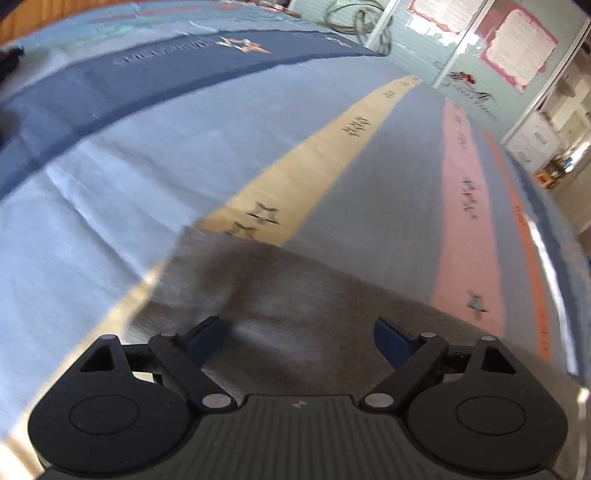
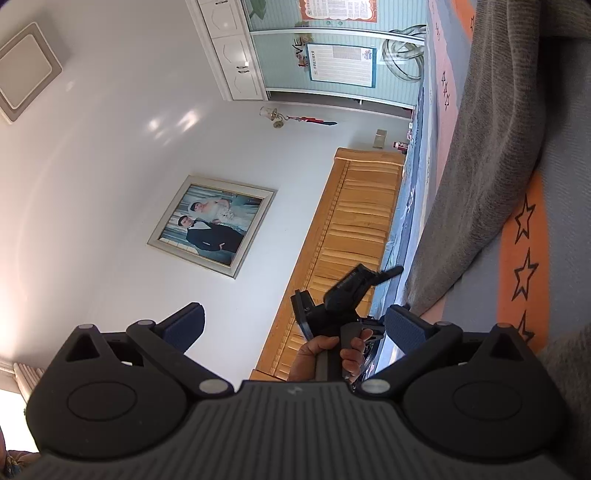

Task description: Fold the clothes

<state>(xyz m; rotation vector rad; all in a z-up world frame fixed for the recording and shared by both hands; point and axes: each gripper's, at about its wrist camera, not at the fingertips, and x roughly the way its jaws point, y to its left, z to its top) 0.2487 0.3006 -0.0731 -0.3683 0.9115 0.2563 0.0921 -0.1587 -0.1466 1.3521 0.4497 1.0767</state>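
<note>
A grey knitted garment [image 1: 277, 280] lies flat on a striped bedsheet [image 1: 110, 184], its edge crossing a yellow stripe. My left gripper [image 1: 299, 339] points down at the garment, open, blue pads wide apart and nothing pinched between them. In the right wrist view the same garment [image 2: 491, 166] runs along the right side over the orange star stripe. My right gripper [image 2: 295, 325] is rolled sideways and aimed up at the wall, open and empty. Between its fingers I see a hand [image 2: 321, 354] holding the left gripper [image 2: 343, 295] by the bed.
The sheet has yellow [image 1: 314, 166], pink [image 1: 465, 221] and dark blue [image 1: 166, 77] bands. A wooden headboard [image 2: 351, 229] stands at the bed's end below a framed photo [image 2: 214, 225]. White cabinets [image 2: 232, 48] and coiled cables [image 1: 354, 18] lie beyond the bed.
</note>
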